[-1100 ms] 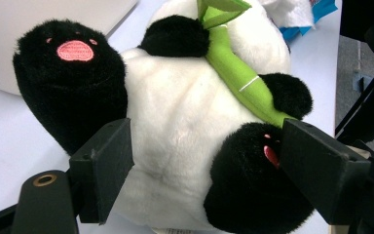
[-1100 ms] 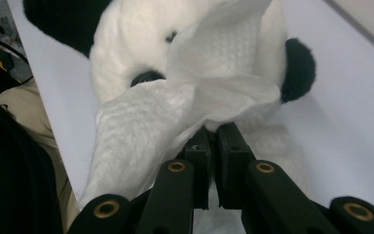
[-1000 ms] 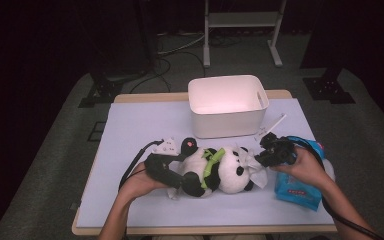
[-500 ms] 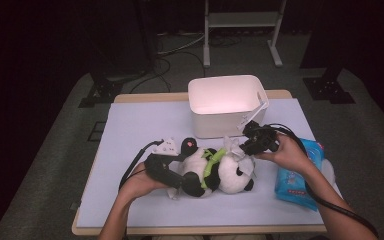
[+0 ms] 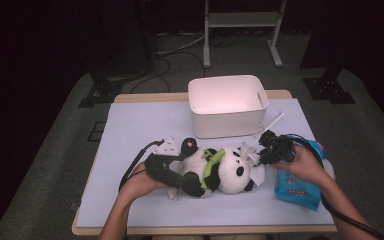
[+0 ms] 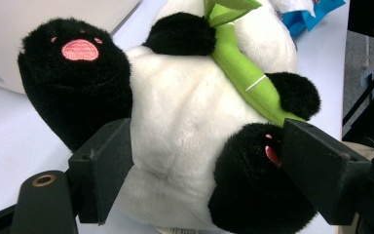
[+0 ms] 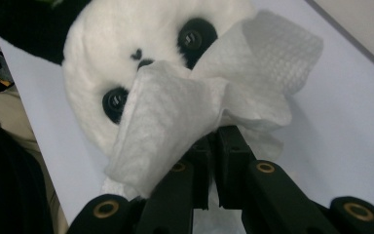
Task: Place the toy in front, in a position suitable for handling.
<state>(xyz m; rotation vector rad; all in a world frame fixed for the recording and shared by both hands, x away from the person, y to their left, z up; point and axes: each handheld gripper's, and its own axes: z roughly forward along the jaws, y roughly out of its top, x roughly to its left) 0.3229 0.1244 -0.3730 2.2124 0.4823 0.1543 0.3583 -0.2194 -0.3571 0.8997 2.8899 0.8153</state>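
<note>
No words, brands or numbers can be read. The blue wipes pack (image 5: 298,186) carries a red and white label in the high view, too small and blurred to make out. A fabric tag (image 6: 184,230) under the panda plush (image 6: 190,141) shows tiny print in the left gripper view, cut off and unreadable.

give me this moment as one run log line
left tool: clamped on black-and-white plush panda lower body | right tool: shut on white paper wipe, at panda's face | blue wipe pack: beside right hand | white plastic bin: behind panda
</note>
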